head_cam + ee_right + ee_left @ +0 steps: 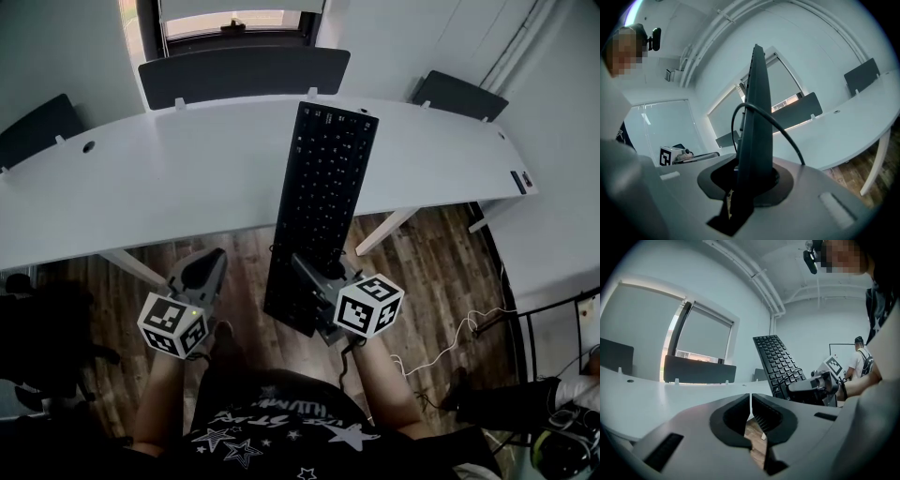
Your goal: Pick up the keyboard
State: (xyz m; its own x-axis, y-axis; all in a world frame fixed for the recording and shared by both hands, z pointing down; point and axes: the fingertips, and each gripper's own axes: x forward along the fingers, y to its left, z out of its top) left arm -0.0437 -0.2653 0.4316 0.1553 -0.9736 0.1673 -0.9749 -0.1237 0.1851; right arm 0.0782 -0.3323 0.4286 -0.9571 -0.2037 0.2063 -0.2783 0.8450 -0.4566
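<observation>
While clamping the keyboard (323,202) by its near short edge, holds firm with the right gripper (751,176), jaws pressed on both faces of the black slab. Shows it at lower centre of the head view, running from there up past the tabletop (169,178) edge toward top centre, raised and tilted rather than lying flat. Cannot tell whether the far end touches the surface. Trails a dark cable (786,139) off the gripped end.

Over at lower left, the left gripper (751,411), jaws closed on nothing, apart from the keyboard.

Reads as the lift itself, mostly done by the look of it. Calls next for a steady raise, or perhaps a second grip from the left to stop so long a board drooping from one end.

All round: curved white tabletop, dark divider panels (244,75) along its far edge, a window (234,21) at top, wood floor (422,272) beneath.
</observation>
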